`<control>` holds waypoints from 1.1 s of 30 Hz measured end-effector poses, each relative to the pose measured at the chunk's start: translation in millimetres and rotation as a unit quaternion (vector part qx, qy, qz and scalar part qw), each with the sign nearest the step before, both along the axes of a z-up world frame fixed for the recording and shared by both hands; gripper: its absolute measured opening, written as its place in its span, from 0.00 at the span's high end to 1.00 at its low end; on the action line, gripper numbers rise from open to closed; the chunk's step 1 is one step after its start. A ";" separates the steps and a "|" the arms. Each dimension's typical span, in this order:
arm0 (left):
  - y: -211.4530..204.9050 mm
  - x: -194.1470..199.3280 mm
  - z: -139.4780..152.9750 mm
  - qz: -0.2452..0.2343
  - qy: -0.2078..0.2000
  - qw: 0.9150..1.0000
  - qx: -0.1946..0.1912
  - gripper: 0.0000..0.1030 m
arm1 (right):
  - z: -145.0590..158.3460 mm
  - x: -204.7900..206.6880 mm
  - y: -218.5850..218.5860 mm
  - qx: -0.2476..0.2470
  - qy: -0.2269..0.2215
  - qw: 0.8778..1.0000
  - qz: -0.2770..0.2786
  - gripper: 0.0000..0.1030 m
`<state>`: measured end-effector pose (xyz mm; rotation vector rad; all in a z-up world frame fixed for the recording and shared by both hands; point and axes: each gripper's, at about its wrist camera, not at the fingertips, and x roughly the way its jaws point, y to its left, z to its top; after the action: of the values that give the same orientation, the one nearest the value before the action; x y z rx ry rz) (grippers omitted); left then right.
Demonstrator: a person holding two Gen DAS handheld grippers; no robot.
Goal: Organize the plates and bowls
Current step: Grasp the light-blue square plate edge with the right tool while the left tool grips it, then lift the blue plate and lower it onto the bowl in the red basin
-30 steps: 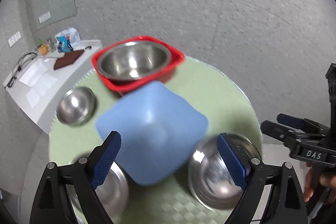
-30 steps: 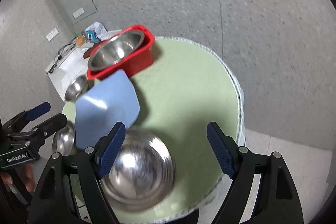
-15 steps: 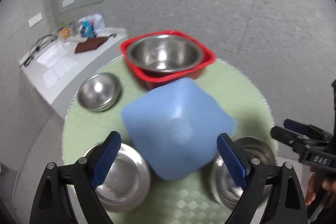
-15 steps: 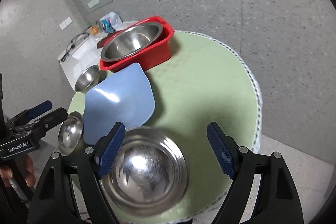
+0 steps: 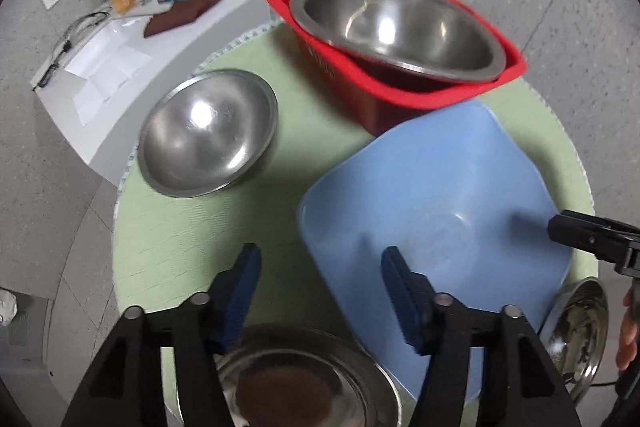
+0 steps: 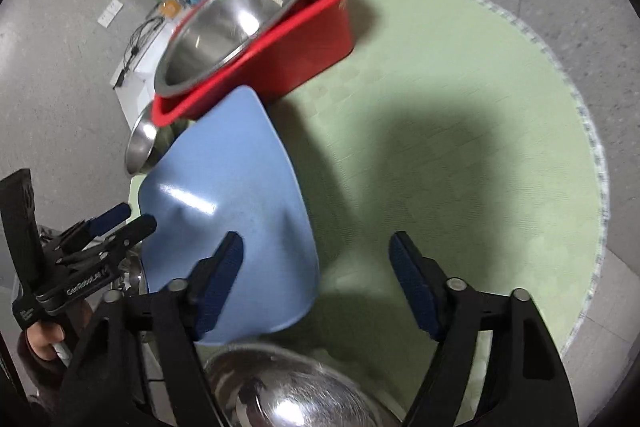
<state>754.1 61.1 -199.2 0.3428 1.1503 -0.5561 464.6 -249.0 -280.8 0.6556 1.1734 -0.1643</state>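
Observation:
A blue square plate [image 5: 440, 211] [image 6: 236, 211] lies on the round green table [image 5: 192, 227] [image 6: 460, 131], touching a red basin [image 5: 400, 95] [image 6: 280, 67] that holds a large steel bowl [image 5: 396, 27] [image 6: 236, 27]. A steel bowl [image 5: 208, 135] [image 6: 140, 143] sits at the left. More steel bowls lie below my left gripper [image 5: 296, 383] and at the right edge [image 5: 580, 327] [image 6: 288, 391]. My left gripper [image 5: 320, 291] is open and empty, straddling the blue plate's near-left rim. My right gripper [image 6: 316, 283] is open and empty over the plate's right edge.
A white counter [image 5: 120, 51] with papers, a brown cloth, cables and packets stands behind the table at the left. Grey speckled floor surrounds the table. The right half of the table [image 6: 480, 187] shows only green mat.
Both grippers have dropped closer to the table and the blue plate. The left gripper's jaws stand narrower than before. The bowls under each gripper have slid down to the frames' bottom edges.

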 end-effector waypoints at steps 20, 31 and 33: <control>-73.3 -12.1 -5.9 -0.107 0.020 0.993 -0.051 0.82 | 9.1 -59.4 -46.8 -0.001 -0.047 0.995 -0.091 0.94; -88.6 -20.2 -0.7 -0.122 0.014 0.990 -0.070 0.80 | 31.0 -70.1 -52.7 -0.040 -0.060 0.990 -0.119 0.97; -87.9 -13.4 -11.7 -0.102 0.030 0.993 -0.060 0.66 | 22.7 -79.2 -63.6 -0.021 -0.066 0.989 -0.134 0.97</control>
<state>740.7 -26.8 -210.9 0.3447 1.1402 -0.8159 385.4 -312.6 -258.1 0.7742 0.9504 -0.3664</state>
